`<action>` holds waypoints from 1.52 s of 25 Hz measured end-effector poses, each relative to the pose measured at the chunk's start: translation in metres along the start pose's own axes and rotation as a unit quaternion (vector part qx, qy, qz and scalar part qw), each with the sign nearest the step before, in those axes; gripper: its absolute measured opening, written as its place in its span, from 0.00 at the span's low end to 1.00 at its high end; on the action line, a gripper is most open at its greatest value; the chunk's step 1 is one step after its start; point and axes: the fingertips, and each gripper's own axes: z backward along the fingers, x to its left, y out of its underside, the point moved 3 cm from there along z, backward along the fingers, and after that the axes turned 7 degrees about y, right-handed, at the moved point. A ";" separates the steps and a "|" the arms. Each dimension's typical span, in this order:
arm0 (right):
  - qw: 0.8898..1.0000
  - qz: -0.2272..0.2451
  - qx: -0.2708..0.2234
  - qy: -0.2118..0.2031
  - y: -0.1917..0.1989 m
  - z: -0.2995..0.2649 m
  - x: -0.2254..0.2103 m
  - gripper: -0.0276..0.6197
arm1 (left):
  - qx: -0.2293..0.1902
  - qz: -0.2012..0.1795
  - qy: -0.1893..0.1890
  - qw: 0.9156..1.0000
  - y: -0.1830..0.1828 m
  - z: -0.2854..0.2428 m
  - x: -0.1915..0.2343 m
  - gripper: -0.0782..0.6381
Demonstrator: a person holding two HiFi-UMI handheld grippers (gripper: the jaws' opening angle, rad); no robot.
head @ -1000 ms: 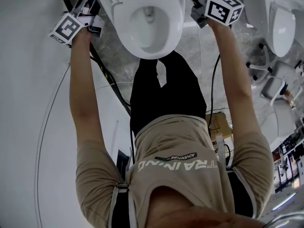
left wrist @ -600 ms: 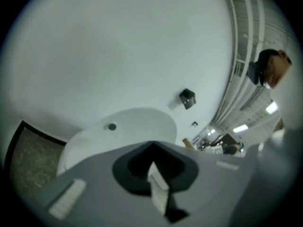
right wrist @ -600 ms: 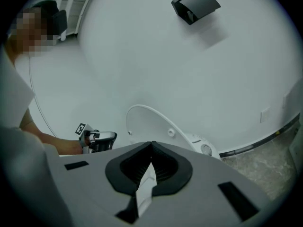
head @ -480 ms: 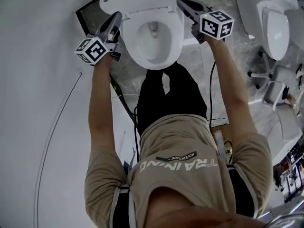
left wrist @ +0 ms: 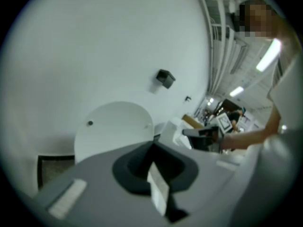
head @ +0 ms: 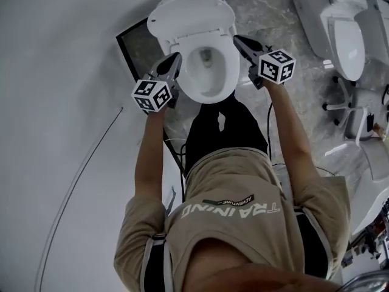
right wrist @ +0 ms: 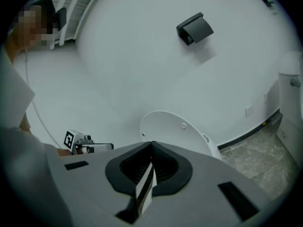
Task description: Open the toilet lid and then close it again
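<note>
Wall (head: 61, 72) in plain white is seen at the left, and grey marbled floor (head: 273, 11) is spread beneath a white toilet (head: 189, 84) whose bowl is left uncovered. Its toilet lid (head: 191, 14) is raised upright at the far end of the seat. A second toilet (head: 346, 35) is set well apart at the far right. The left gripper (head: 175, 59) is held just beside the left of the seat, clenched on nothing, and the right gripper (head: 239, 40) is held just beside the right of it, likewise clenched and empty. The lid is touched by neither. A small dark fixture (right wrist: 195, 29) is mounted high on the wall.
</note>
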 end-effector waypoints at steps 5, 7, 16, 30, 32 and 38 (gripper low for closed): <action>1.000 -0.010 0.005 0.008 0.014 0.032 0.023 0.07 | 0.015 -0.031 0.014 0.999 -0.005 0.005 -0.027 0.12; 1.000 -0.010 0.006 0.006 0.018 0.044 0.036 0.07 | 0.009 -0.025 0.011 1.000 -0.009 0.010 -0.042 0.12; 1.000 0.004 0.006 -0.011 0.023 0.073 0.083 0.07 | -0.024 0.011 -0.020 0.999 -0.001 0.038 -0.089 0.12; 0.970 0.233 -0.072 0.022 -0.082 0.102 0.163 0.07 | -0.082 -0.165 -0.098 0.978 -0.103 0.093 -0.118 0.12; 0.966 0.242 -0.087 0.016 -0.101 0.100 0.171 0.07 | -0.082 -0.187 -0.108 0.973 -0.122 0.093 -0.112 0.12; 0.950 0.287 -0.123 0.029 -0.130 0.114 0.192 0.07 | -0.111 -0.196 -0.127 0.966 -0.158 0.104 -0.111 0.12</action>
